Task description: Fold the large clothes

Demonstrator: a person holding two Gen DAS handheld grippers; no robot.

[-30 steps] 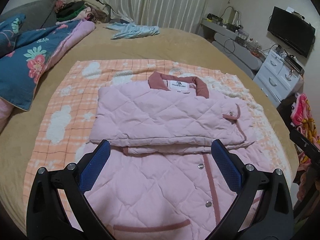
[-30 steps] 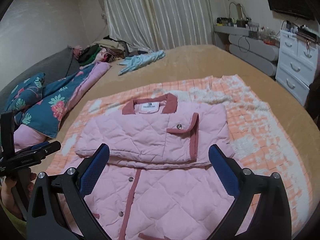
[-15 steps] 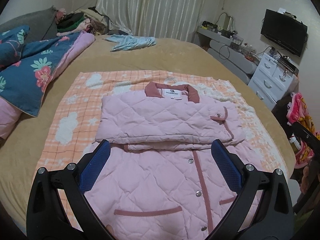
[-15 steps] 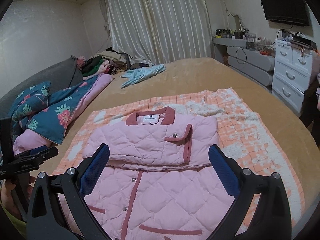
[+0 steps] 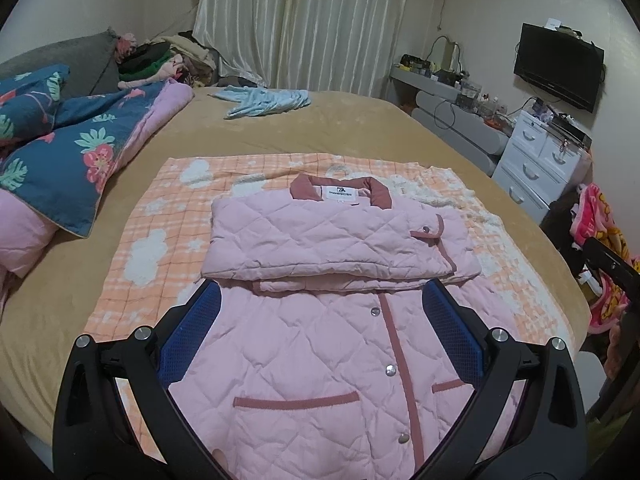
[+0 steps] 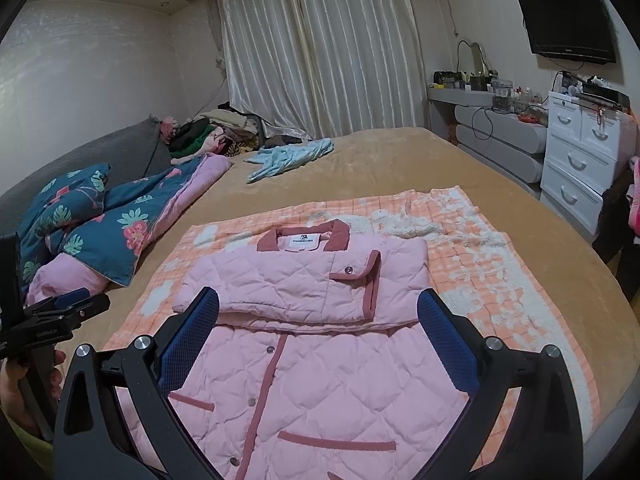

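Pink quilted jacket (image 5: 320, 340) lies flat on an orange checked blanket (image 5: 160, 232) on the bed (image 5: 320, 120), sleeves folded across its chest below the collar (image 5: 340, 188). Both the left gripper (image 5: 320, 332) and the right gripper (image 6: 318, 336) hang above the jacket's lower half, jaws spread wide and holding nothing. A hand (image 6: 20, 384) grips the left gripper's handle.
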